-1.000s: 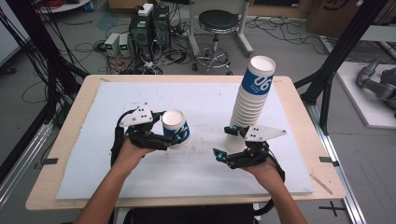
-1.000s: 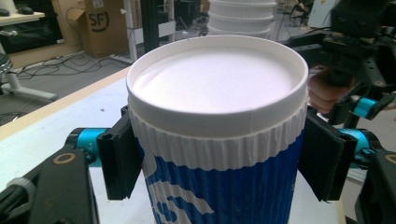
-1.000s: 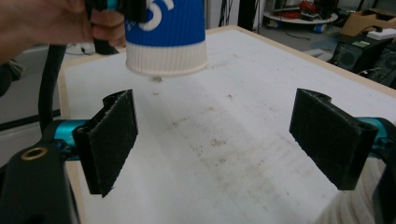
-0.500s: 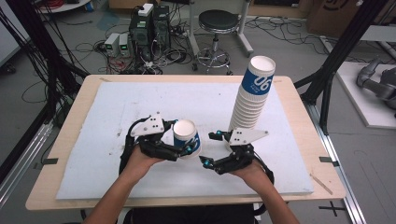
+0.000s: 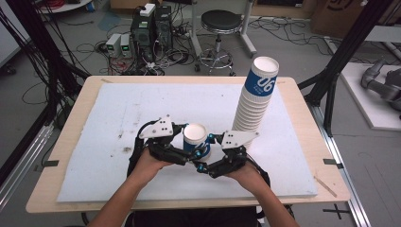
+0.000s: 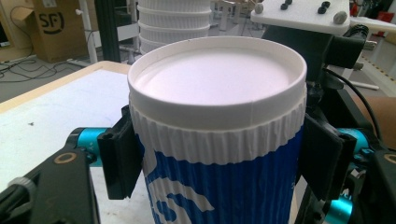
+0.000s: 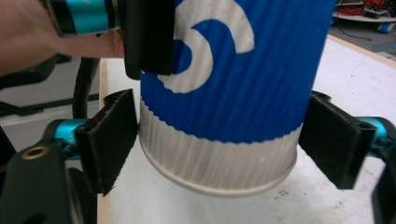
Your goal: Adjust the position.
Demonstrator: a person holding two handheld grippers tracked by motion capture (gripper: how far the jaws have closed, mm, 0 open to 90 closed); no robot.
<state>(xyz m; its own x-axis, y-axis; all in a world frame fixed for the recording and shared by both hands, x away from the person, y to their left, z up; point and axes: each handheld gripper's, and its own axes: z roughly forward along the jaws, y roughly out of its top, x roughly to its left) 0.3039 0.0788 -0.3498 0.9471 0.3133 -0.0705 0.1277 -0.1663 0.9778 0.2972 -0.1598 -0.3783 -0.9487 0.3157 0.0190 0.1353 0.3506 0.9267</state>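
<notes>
Corrugated paper in blue and white makes up the cup (image 5: 195,139) you hold above the bench (image 5: 118,109), between your two hands near its front middle. It looks light and empty, and I judge its ribbed sleeve gives good grip while its thin wall would dent under a hard squeeze, so keep the pressure gentle. The stiffest places to hold it are just under the rolled rim and down near the base, where the paper is doubled. Your left gripper (image 6: 215,163) already has it there: in the left gripper view the black jaws are pressed against opposite sides of the ribbed band just below the white rim, pinching the cup upright. Your right gripper (image 7: 219,140) sits lower, at the white bottom band; in the right gripper view its jaws are spread to either side of the cup, the left pad close to or just touching the wall, the right pad clearly apart from it, so it is not yet gripping. A tall stack of cups (image 5: 255,97) stands on the bench just behind your right hand (image 5: 246,172), upright and apart from the held cup. If you close the right jaws, I would do it slowly to avoid crushing the base.
</notes>
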